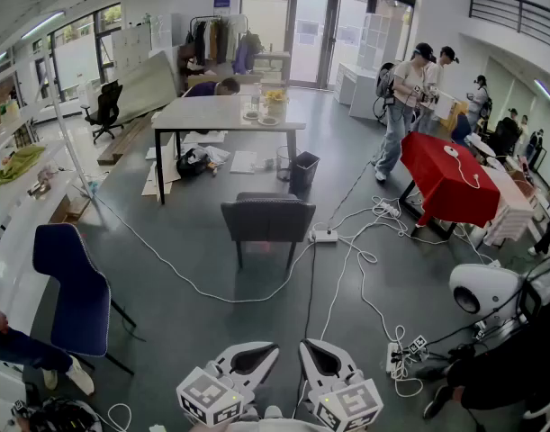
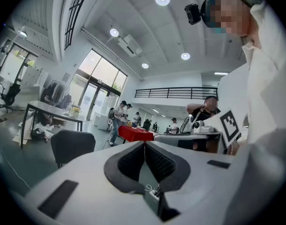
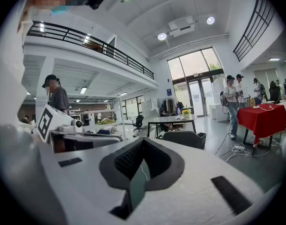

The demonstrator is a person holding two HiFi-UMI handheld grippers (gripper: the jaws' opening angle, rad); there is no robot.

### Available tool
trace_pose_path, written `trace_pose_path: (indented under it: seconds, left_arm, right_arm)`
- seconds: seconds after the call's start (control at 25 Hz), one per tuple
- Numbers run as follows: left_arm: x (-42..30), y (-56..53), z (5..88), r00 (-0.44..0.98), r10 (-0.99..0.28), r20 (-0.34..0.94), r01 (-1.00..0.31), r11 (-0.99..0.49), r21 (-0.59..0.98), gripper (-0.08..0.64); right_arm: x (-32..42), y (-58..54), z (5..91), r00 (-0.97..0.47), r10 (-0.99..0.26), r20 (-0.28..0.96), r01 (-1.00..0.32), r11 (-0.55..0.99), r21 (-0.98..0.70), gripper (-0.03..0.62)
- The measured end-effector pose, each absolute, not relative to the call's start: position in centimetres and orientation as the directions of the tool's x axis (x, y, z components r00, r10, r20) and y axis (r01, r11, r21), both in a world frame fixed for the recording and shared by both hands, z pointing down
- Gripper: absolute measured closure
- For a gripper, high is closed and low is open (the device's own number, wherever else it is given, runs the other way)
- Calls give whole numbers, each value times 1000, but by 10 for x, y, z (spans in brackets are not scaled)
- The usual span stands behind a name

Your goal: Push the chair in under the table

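Grey chair (image 1: 268, 219) stands at the centre of our head view, just below the table (image 1: 225, 113) and not under it. Our left gripper (image 1: 254, 356) and right gripper (image 1: 321, 356) sit at the bottom edge. In the left gripper view we see jaws together and empty, with the chair at lower left. In the right gripper view the jaws are also together and empty, with the chair right of centre.

1. You hold two: the left hand-held gripper (image 1: 254, 356) and the right hand-held gripper (image 1: 321, 355).
2. You face three chairs: grey chair (image 1: 268, 216), blue chair (image 1: 72, 286), black office chair (image 1: 105, 106).
3. You see two counters: grey counter (image 1: 211, 113), red-draped counter (image 1: 446, 174).
4. You see two power strips: far power strip (image 1: 324, 236), near power strip (image 1: 393, 358).
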State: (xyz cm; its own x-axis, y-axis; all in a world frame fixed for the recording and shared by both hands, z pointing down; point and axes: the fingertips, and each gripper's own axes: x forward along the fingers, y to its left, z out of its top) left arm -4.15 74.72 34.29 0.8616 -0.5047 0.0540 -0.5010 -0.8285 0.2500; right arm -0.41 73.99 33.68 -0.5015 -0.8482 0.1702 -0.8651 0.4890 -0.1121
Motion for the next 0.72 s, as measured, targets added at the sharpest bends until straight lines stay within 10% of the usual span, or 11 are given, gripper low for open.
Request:
trace_pose_path:
  seconds: [0.72]
  left_arm:
    - [-31,743,344,841,-536,68,-535,-809,244,545]
  right_arm:
    - [-1,735,338,-523,-833,179,-852,514,-100,591]
